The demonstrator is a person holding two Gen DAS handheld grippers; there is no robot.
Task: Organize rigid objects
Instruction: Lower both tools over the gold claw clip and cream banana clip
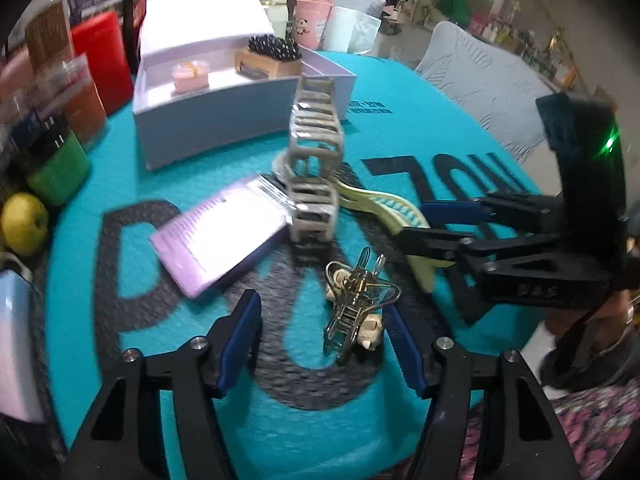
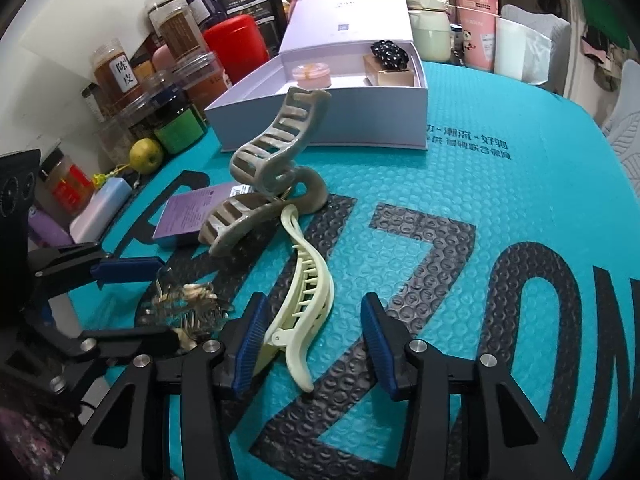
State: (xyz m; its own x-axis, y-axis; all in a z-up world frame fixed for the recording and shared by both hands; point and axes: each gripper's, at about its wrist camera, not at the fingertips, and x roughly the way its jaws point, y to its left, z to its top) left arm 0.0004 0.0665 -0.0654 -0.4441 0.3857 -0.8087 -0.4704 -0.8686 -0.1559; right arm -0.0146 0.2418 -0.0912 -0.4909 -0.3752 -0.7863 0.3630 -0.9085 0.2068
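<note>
I am looking first at the lavender box (image 2: 320,128) in the upper middle of the right wrist view; it is standing open with its lid raised behind it, and inside it are lying a small pink round jar (image 2: 307,75), a wooden block (image 2: 390,76) and a black studded hair clip (image 2: 387,54) that is resting on top of the block. At the upper left of this view, clear jars with brown contents (image 2: 116,76), a red canister (image 2: 236,42) and a green jar (image 2: 180,130) are standing close together, with a yellow-green apple (image 2: 146,155) just beside them. In the upper right a pink cup (image 2: 478,26) is standing behind the box. On the teal mat (image 2: 500,208), in the middle of the frame, a big beige claw clip (image 2: 272,176) is standing next to a purple card (image 2: 188,216). My right gripper (image 2: 310,340) is having its jaws apart around the pale yellow hair clip (image 2: 304,300); the left pad seems just beside the clip, but I cannot tell if it is pressing. In the left wrist view, lower middle, my left gripper (image 1: 320,344) is standing open around the gold wire clip (image 1: 356,308), whose pearl-like part is very near the right pad.
</note>
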